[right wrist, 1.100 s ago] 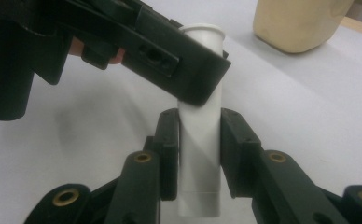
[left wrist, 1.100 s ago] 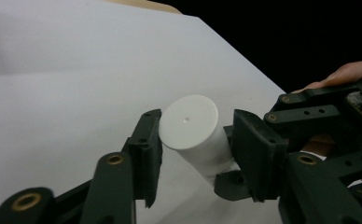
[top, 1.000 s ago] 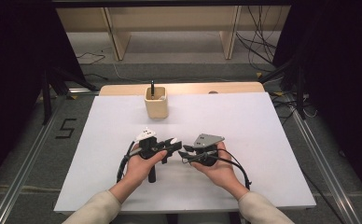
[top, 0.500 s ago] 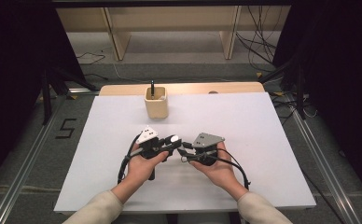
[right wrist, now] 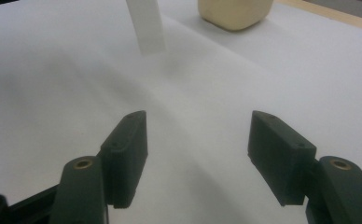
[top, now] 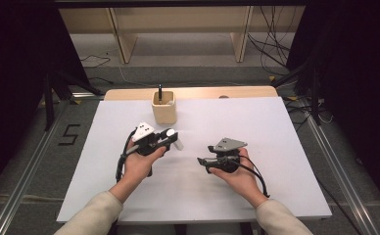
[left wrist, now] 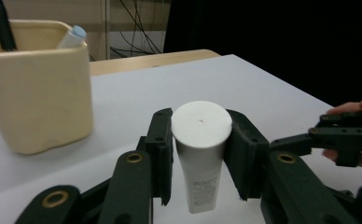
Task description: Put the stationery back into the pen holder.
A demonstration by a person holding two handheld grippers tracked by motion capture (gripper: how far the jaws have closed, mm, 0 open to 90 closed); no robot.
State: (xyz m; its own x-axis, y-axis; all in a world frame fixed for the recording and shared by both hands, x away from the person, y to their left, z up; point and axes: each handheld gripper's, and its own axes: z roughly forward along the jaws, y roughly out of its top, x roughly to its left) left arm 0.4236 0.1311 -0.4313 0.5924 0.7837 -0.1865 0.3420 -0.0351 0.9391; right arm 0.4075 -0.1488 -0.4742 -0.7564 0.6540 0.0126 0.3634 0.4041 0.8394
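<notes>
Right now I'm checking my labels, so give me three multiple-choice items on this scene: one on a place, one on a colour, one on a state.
1. Where is the cup?
A. far side of the table
B. near edge
C. on the floor

2. What colour is the tube?
A. red
B. white
C. green

3. How are the right tongs?
A. gripping the tube
B. open, holding nothing
C. inside the cup

Key: 1 A, it stands beyond both hands. 2 B, the cap and body are white. 3 B, only bare table lies between the jaws.

One white tube (left wrist: 201, 154), one beige holder (top: 164, 106), two claws.
</notes>
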